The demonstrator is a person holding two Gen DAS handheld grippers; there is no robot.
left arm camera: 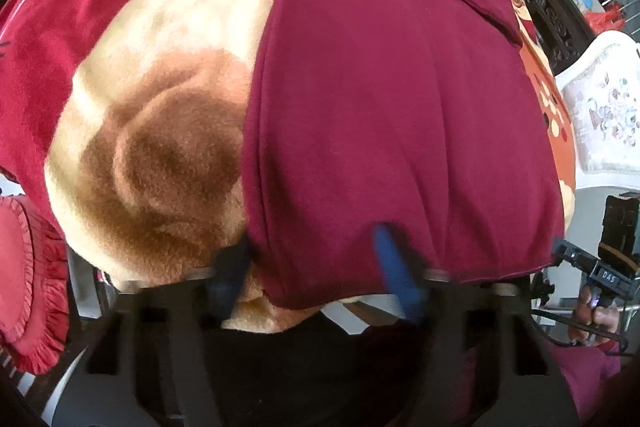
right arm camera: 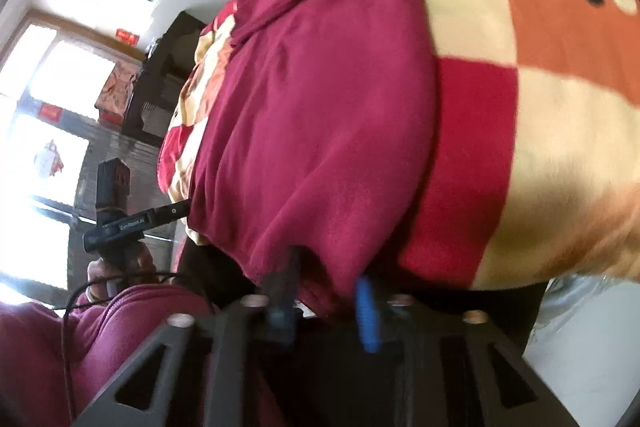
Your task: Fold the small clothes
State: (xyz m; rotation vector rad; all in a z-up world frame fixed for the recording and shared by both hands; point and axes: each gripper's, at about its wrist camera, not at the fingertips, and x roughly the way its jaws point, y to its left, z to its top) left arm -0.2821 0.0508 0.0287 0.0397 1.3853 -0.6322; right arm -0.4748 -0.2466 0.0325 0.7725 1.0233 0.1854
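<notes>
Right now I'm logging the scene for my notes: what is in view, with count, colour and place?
garment: one, maroon, spread on the blanket, near hem at both grippers
blanket: one, red, cream and orange checks, under the garment
cushion: one, red, frilled, left edge of left view
left gripper: one, black with blue pads, at the hem's left corner
right gripper: one, same colours, shut on the hem
sleeve: pink, low in right view

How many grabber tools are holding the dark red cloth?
2. The left gripper has its fingers around the near-left corner of the maroon garment, and the right gripper pinches the near-right corner. None looks hidden.
</notes>
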